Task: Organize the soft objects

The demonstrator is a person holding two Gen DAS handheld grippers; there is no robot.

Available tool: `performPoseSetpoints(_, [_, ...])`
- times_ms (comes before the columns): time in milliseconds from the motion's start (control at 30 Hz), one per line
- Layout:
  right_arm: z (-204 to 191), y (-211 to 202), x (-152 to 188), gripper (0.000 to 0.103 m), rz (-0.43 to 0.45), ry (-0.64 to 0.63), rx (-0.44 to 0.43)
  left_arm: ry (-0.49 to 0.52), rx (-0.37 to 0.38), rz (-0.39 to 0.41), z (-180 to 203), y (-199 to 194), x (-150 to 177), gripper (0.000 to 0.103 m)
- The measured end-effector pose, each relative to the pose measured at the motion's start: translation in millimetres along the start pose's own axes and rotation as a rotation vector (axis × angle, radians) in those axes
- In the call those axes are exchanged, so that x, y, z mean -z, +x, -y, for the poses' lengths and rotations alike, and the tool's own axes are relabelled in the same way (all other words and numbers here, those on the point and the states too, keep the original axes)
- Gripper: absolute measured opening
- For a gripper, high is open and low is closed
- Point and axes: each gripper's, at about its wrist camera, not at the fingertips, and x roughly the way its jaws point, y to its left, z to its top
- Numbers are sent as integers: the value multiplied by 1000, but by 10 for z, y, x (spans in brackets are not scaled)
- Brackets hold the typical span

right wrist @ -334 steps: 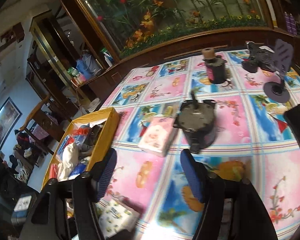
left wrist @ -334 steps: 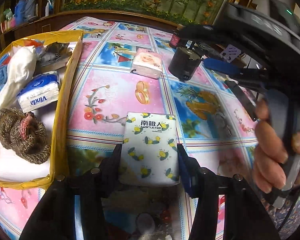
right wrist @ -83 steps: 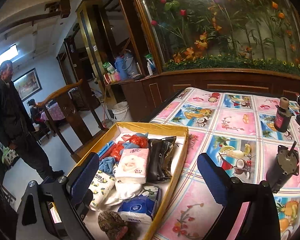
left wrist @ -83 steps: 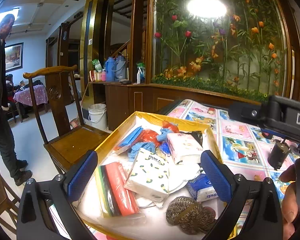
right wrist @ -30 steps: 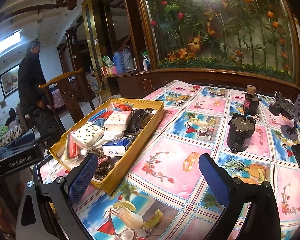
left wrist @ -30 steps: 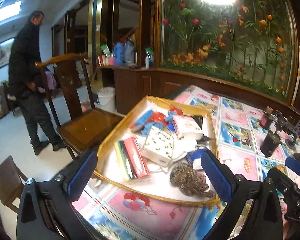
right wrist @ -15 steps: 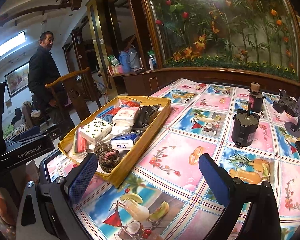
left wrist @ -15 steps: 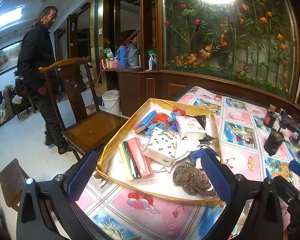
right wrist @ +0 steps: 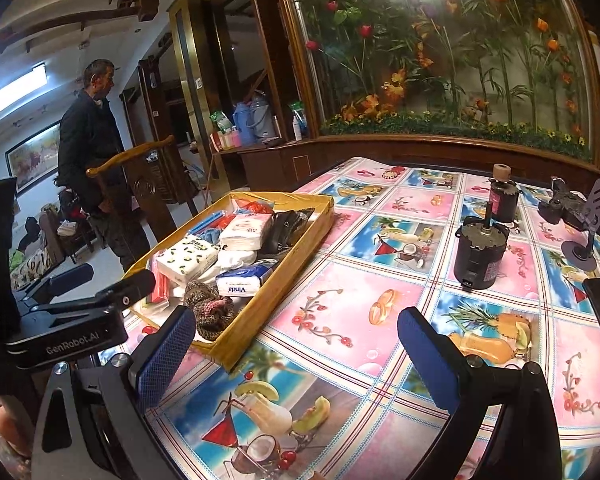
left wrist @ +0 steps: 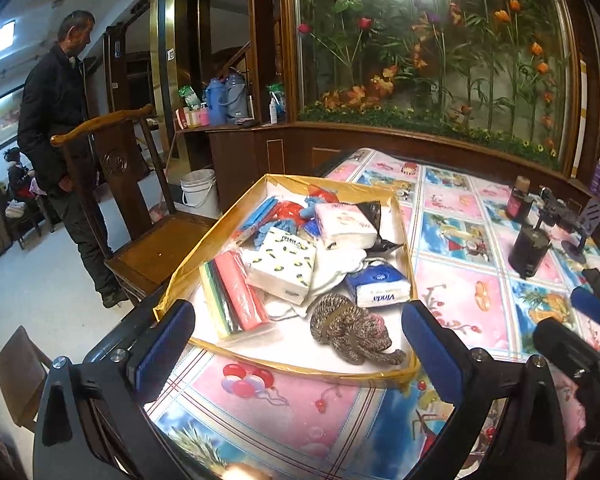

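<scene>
Yellow cardboard tray, frame centre, holds every soft pack; sorting appears complete. Left gripper and right gripper: jaws apart, empty. Next: withdraw.

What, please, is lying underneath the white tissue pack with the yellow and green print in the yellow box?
The white printed tissue pack rests on white cloth and overlaps a red plastic-wrapped bundle. Anything beneath its middle is covered.

Wood chair, floral glass wall, white floor
</scene>
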Motion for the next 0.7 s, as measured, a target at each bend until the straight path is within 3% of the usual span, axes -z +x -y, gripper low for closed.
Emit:
performPoseSetpoints(300, [13, -27, 18, 102, -7, 6, 10, 45, -59, -1, 111, 67, 73, 103])
performPoseSetpoints(700, [42, -33, 29, 102, -10, 16, 18, 79, -64, 2, 175, 91, 105, 103])
